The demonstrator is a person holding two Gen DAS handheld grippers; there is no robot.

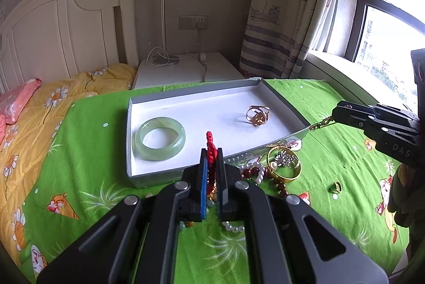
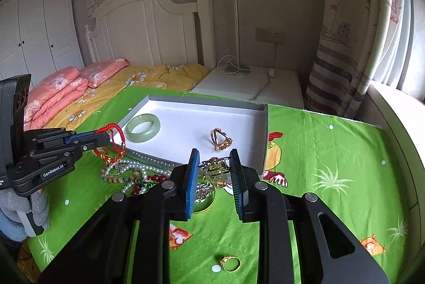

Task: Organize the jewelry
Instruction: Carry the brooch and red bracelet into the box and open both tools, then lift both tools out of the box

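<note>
Left gripper is clamping a red cord bracelet tight; right gripper is pinching a gold chain piece between narrow jaws. Both are hanging near the tray's front rim, open tray floor lying just ahead, left hand nearer the jade bangle

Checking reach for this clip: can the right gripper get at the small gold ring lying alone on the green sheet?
Probably not yet: the right gripper is shut on a gold chain piece. The small gold ring lies clear on the green sheet, nothing around it.
</note>
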